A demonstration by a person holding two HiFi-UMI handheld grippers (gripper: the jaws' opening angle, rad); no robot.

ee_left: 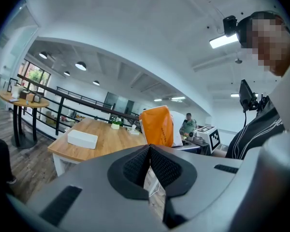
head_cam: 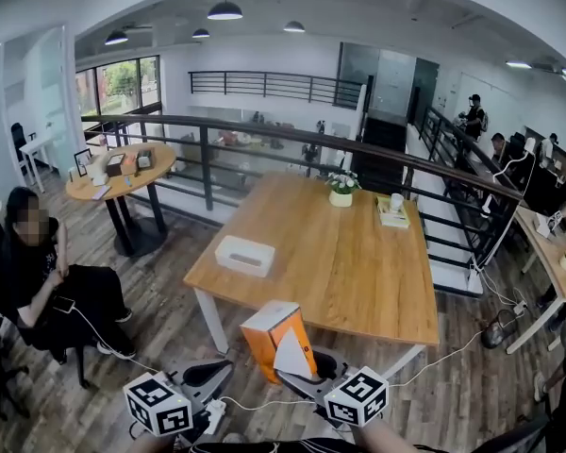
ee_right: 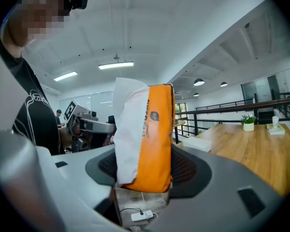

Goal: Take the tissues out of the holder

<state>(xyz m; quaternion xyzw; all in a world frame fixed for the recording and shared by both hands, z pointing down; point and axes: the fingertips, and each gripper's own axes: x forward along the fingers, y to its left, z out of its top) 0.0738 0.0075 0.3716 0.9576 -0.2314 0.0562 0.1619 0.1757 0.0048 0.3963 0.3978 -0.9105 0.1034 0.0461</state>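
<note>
Wooden table (head_cam: 358, 272) at frame centre bore the white holder (head_cam: 244, 255); tissue pack (head_cam: 275, 333) hung low centre, pinched in right gripper (ee_right: 144, 173), left gripper (ee_left: 149, 166) closed and empty, so a firm, level hold seemed best.

Open tabletop (head_cam: 358, 272) gives passing room between the white holder (head_cam: 244, 255) and the far flowerpot (head_cam: 341, 196).

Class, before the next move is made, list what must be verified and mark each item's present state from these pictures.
1. Grip: the right gripper clamps the tissue pack: ok.
2. Removal: the pack is held away from the white holder, which sits on the table: ok.
3. Spare hand: the left gripper has its jaws together with nothing between them: ok.
4. No tissues remain inside the holder: cannot tell.
</note>
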